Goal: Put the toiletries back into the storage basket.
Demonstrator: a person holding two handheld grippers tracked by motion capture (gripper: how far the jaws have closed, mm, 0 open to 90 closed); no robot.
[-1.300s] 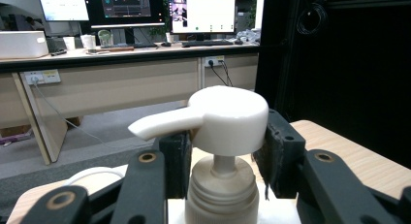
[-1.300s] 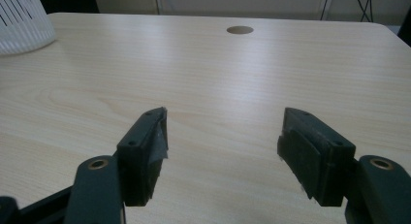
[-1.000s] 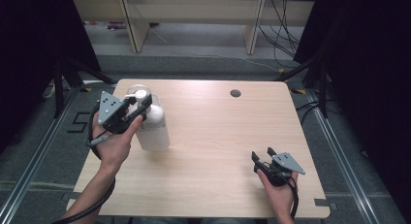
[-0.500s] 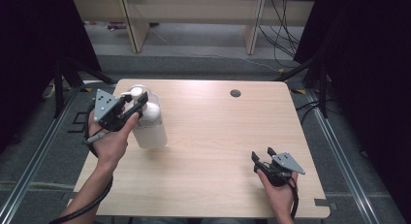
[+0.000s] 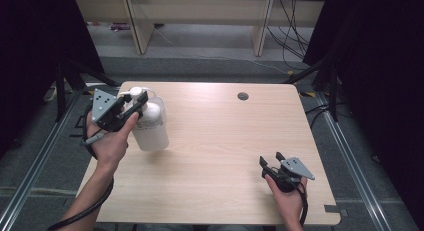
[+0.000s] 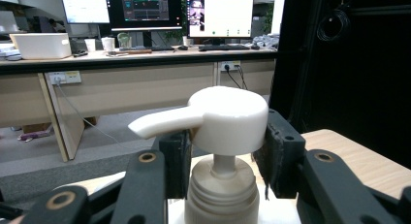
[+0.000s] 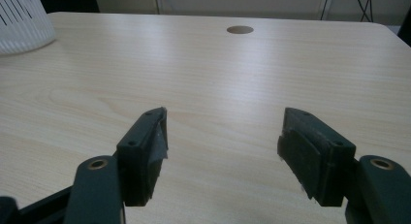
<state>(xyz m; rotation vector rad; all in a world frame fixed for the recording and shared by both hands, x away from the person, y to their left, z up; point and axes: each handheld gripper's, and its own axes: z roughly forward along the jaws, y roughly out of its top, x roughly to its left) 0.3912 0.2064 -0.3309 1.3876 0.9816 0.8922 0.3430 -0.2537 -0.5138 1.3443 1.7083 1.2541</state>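
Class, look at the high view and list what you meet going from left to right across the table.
Left gripper → pump bottle → round hole in the table → right gripper.

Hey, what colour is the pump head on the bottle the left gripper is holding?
White, slightly creamy. The pump head shows best in the left gripper view.

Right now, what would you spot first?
The white plastic pump bottle at the table's left edge grabs the eye, its pump head sitting between the left gripper's jaws. The right gripper hovers open over the pale wooden table, near its right front corner.
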